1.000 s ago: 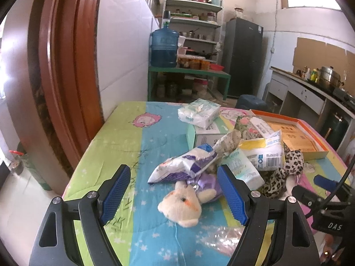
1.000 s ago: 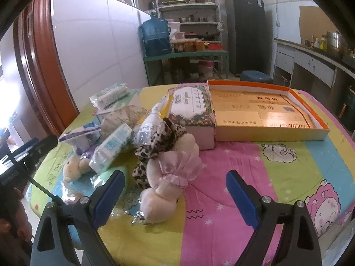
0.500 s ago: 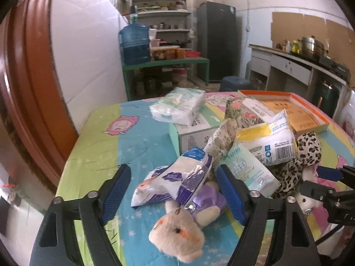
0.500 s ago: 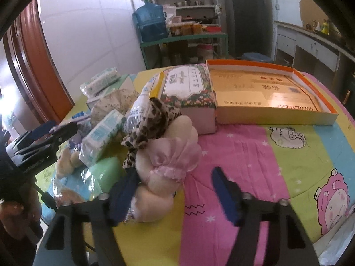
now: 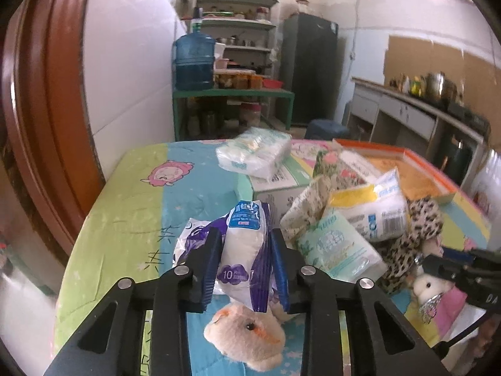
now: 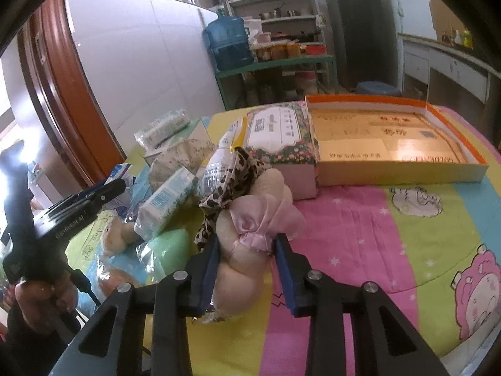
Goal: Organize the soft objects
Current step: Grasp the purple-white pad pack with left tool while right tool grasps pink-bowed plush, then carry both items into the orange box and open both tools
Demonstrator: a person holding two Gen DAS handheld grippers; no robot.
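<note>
The counter point(image 6: 375, 225), spread with a pastel cartoon-print cloth, carries a heap of soft goods on its left half and, toward the far right, a shallow orange-rimmed cardboard box tray point(image 6: 451, 159) that holds nothing but its own printed gold lining. Against the tray's left wall stands a floral-printed tissue box point(image 6: 278, 138); nothing soft has gone into either container yet.

A second ago both sets of jaws stood wide apart over the heap. Now the right gripper point(image 6: 247, 269) has closed its jaws on the cream plush doll in a pink ruffled dress point(image 6: 250, 235), which lies at the near edge of the pile with a leopard-print fabric piece point(image 6: 231, 175) draped over its upper end. The left gripper point(image 5: 245, 266) has likewise clamped its jaws on the white-and-purple plastic pack of pads point(image 5: 244, 244), just above a small cream plush animal point(image 5: 247, 329) lying on the cloth.

With both grasps made, I judge the lift and transfer come next, probably toward the empty tray. The leopard fabric may drag along with the doll. The mint-green soft tissue pack point(image 5: 332, 244) leans close beside the left jaws.
</note>
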